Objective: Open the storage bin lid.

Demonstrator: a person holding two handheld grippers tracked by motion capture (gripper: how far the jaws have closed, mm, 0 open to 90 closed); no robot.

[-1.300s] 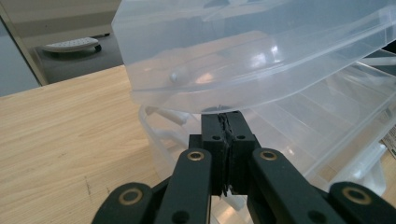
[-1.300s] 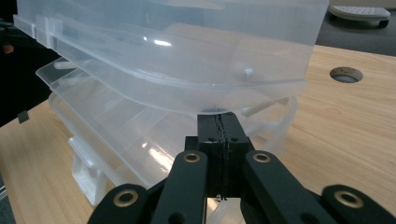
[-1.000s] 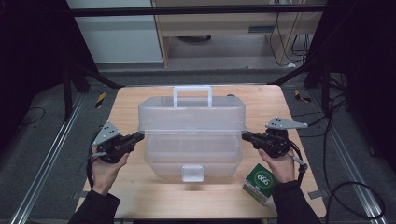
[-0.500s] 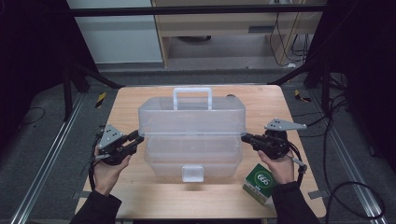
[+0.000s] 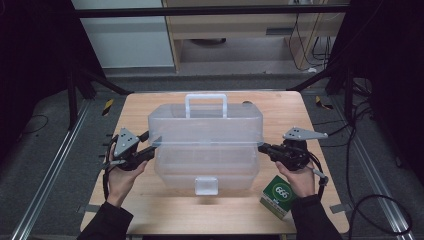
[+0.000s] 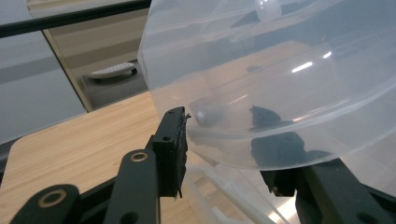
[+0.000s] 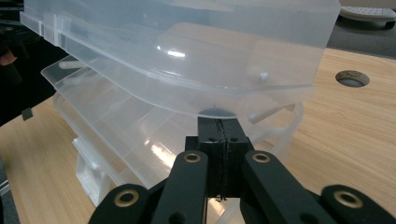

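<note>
Nearest the person, a green box (image 5: pixel 278 196) stands on the table (image 5: pixel 150 210) beside the right gripper (image 5: pixel 263 148), whose jaws are pressed together under the lid edge of the clear storage box (image 5: pixel 206 150). The left gripper (image 5: pixel 154 146) has just been opening its jaws at the lid's other end, without pressing on it. The storage box sits mid-table, lid slightly raised, its contents indiscernible.

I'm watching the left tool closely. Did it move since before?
Yes. The left tool slid slightly back from the clear box, toward the table's near edge, its jaws just opening.

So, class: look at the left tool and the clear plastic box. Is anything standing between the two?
Nothing visible does. The left tool sits right at the end of the box, its jaws having just been opening, with the box's rounded lid edge between them. Only bare table lies alongside.
</note>
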